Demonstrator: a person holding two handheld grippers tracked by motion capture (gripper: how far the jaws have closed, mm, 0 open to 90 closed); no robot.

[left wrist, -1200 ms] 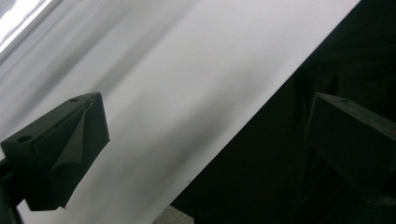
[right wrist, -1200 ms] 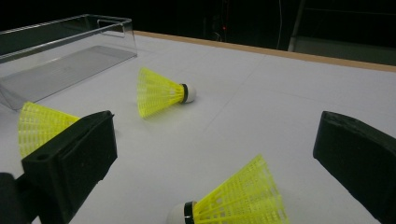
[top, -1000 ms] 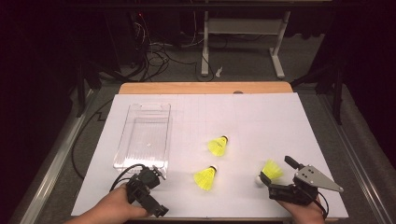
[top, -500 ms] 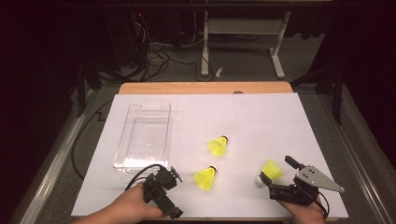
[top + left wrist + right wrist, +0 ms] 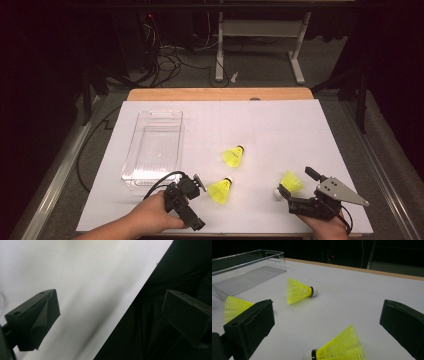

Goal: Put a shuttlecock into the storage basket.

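Three yellow shuttlecocks lie on the white table top (image 5: pixel 280 130): one mid-table (image 5: pixel 233 156), one nearer the front (image 5: pixel 220 190), one at the front right (image 5: pixel 289 183). My right gripper (image 5: pixel 296 181) is open, and its jaws stand on either side of the front-right shuttlecock (image 5: pixel 339 348), which lies low between them in the right gripper view (image 5: pixel 327 327). My left gripper (image 5: pixel 192 200) is held just left of the front shuttlecock. Its jaws are open with nothing between them (image 5: pixel 110 317), over white table and the dark drop past the table's edge.
A clear plastic bin (image 5: pixel 152 150) stands open and empty at the left, also seen from the right gripper (image 5: pixel 244 270). The other two shuttlecocks (image 5: pixel 299 291) (image 5: pixel 235 307) lie beyond the right jaws. A wooden strip (image 5: pixel 220 94) runs along the far edge; cables and a desk frame are behind.
My left gripper has moved right, from in front of the bin toward the front shuttlecock, and turned. The right gripper and all shuttlecocks have stayed put.
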